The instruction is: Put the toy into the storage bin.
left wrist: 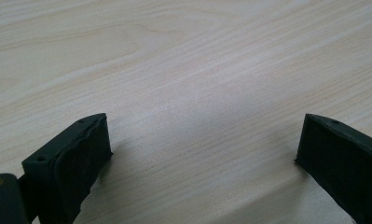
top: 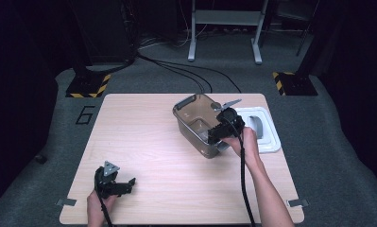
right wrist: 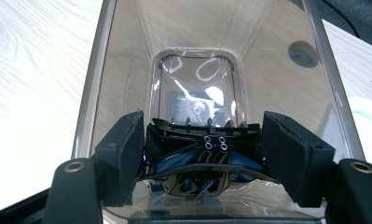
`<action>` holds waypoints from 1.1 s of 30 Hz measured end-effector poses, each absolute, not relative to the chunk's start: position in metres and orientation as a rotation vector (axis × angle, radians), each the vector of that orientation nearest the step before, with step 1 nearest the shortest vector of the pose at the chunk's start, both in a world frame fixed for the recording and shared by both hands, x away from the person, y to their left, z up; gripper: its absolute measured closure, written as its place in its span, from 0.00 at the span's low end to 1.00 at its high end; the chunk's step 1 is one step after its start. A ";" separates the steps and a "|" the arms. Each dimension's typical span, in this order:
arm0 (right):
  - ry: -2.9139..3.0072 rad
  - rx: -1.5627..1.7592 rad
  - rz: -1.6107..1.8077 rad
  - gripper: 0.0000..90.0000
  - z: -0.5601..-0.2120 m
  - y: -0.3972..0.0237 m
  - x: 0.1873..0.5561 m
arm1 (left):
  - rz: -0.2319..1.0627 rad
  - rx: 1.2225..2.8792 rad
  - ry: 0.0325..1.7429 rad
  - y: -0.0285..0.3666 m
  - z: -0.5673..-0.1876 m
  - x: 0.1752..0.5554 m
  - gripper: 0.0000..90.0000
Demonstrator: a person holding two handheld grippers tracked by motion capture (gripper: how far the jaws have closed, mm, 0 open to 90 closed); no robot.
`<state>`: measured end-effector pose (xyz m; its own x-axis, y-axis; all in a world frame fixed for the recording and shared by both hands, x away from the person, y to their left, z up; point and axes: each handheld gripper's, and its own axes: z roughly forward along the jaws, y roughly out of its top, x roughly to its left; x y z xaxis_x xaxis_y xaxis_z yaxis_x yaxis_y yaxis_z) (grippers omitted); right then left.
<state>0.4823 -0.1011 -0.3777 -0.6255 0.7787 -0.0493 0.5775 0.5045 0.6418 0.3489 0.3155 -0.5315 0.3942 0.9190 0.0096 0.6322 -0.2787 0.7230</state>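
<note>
Right gripper (right wrist: 202,154): jaws clamp a dark packet (right wrist: 200,161) inside the clear bin (top: 192,124) at frame centre — it could snag the wall.
Left gripper (left wrist: 202,154): jaws open, empty, over bare desk (left wrist: 183,70).

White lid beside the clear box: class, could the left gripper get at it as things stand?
Probably not directly. The left gripper sits at the near left corner, and the clear box plus the right gripper lie between it and the white lid.

Each claw is black, with thick matte pads and round brass-ringed screw holes at the base. The left claw (top: 128,183) carries a grey three-cornered plate; the right claw (top: 213,137) trails a black cable. Both forearms are bare.
</note>
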 end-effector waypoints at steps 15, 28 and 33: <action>2.415 1.133 0.847 0.34 -0.378 -0.101 0.482 | 0.577 2.015 1.322 0.315 -0.532 0.349 0.03; 2.425 1.128 0.855 0.26 -0.378 -0.100 0.481 | 0.577 2.015 1.322 0.316 -0.532 0.349 0.03; 2.434 1.120 0.866 0.23 -0.378 -0.100 0.481 | 0.577 2.014 1.322 0.315 -0.532 0.349 0.03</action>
